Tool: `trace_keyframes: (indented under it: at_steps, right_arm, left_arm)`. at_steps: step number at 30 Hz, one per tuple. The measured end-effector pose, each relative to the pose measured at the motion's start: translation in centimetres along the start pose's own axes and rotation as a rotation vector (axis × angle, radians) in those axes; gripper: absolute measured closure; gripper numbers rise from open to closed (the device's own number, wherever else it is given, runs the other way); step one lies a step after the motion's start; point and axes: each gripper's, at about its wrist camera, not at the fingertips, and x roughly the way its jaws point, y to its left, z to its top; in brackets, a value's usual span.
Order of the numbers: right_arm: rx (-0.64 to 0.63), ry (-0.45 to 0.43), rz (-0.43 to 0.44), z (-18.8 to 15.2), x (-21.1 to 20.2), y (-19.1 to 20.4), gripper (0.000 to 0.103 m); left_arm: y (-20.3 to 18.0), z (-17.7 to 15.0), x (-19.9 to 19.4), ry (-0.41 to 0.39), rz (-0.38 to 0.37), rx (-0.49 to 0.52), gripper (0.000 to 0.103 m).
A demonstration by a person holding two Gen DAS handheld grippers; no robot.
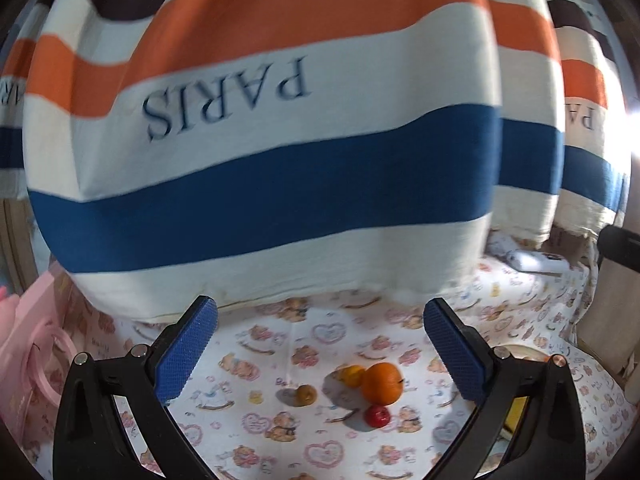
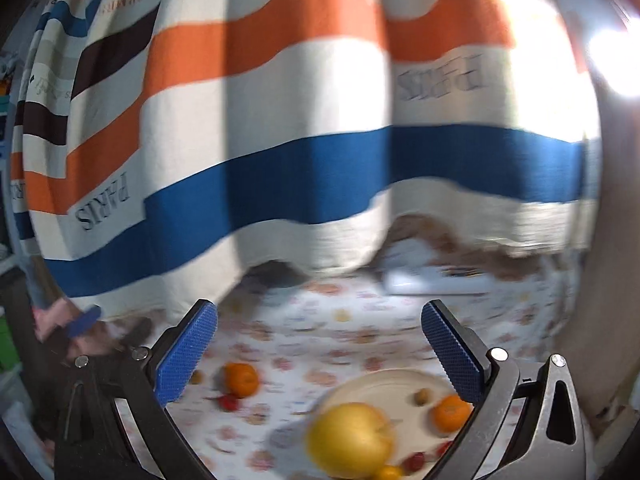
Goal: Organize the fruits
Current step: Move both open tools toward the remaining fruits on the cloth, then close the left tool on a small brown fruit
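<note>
- A striped curtain (image 1: 280, 140) marked PARIS is seen hanging behind the bear-print cloth (image 1: 312, 452).
- A plate (image 2: 384, 384) is loaded with a yellow apple (image 2: 350, 438) and a tangerine (image 2: 451, 412).
- An orange (image 1: 383, 383) is left on the cloth, a small red fruit (image 1: 377, 416) touching it.
- The left gripper (image 1: 320, 344) and right gripper (image 2: 320, 344) are held spread wide, nothing grasped.

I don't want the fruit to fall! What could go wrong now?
The plate already looks crowded: a big yellow apple sits at its near edge and might roll off when more fruit lands. The loose orange touches the small red fruit, so grabbing one could knock the other away.
</note>
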Motion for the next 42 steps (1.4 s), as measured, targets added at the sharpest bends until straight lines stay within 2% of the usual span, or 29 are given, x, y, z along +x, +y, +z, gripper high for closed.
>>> trace_keyframes:
  at_steps: [2, 4, 7, 11, 15, 16, 18, 19, 21, 24, 27, 30, 37, 42]
  right_arm:
    - [-0.011, 0.059, 0.015, 0.5, 1.9, 1.6, 0.000]
    - [-0.035, 0.109, 0.035, 0.1, 3.7, 3.3, 0.000]
    - [-0.041, 0.139, 0.045, -0.9, 5.5, 4.4, 0.000]
    - [-0.005, 0.187, 0.065, -2.4, 8.2, 4.8, 0.000]
    - [0.011, 0.253, 0.091, -3.2, 10.6, 4.5, 0.000]
    - [0.013, 0.270, 0.091, -3.3, 11.1, 4.4, 0.000]
    - [0.018, 0.307, 0.089, -3.3, 12.2, 4.3, 0.000]
    - [0.026, 0.330, 0.088, -3.3, 12.7, 4.2, 0.000]
    - [0.063, 0.356, 0.113, -3.4, 13.7, 4.0, 0.000]
    - [0.092, 0.372, 0.146, -4.1, 14.6, 3.5, 0.002]
    - [0.055, 0.406, 0.186, -5.2, 15.6, 3.8, 0.008]
    - [0.008, 0.397, 0.185, -5.6, 15.8, 4.1, 0.008]
    - [0.017, 0.406, 0.193, -5.7, 16.0, 3.9, 0.009]
    - [0.014, 0.417, 0.189, -6.1, 16.2, 3.9, 0.009]
  left_arm:
    - [1.2, -0.1, 0.2, -0.006, -0.003, -0.010, 0.001]
    - [2.4, 0.0, 0.5, 0.014, 0.026, -0.034, 0.001]
    - [3.8, 0.1, 1.2, 0.043, 0.031, -0.091, 0.001]
    - [4.4, -0.4, 2.7, 0.109, 0.037, -0.092, 0.003]
    - [4.4, -1.7, 5.1, 0.237, 0.003, -0.087, 0.030]
    - [4.5, -2.1, 5.9, 0.281, -0.017, -0.101, 0.034]
    - [4.7, -3.1, 7.3, 0.349, -0.067, -0.134, 0.048]
    - [4.9, -3.6, 8.0, 0.382, -0.083, -0.152, 0.051]
    - [5.2, -4.3, 9.0, 0.422, -0.099, -0.189, 0.062]
    - [5.8, -5.3, 10.2, 0.468, -0.124, -0.231, 0.064]
    - [6.1, -6.0, 11.3, 0.507, -0.162, -0.233, 0.065]
    - [6.2, -6.5, 12.0, 0.531, -0.123, -0.223, 0.068]
    - [4.9, -7.5, 12.8, 0.543, -0.120, -0.173, 0.068]
    - [3.4, -8.3, 13.2, 0.537, -0.046, -0.123, 0.075]
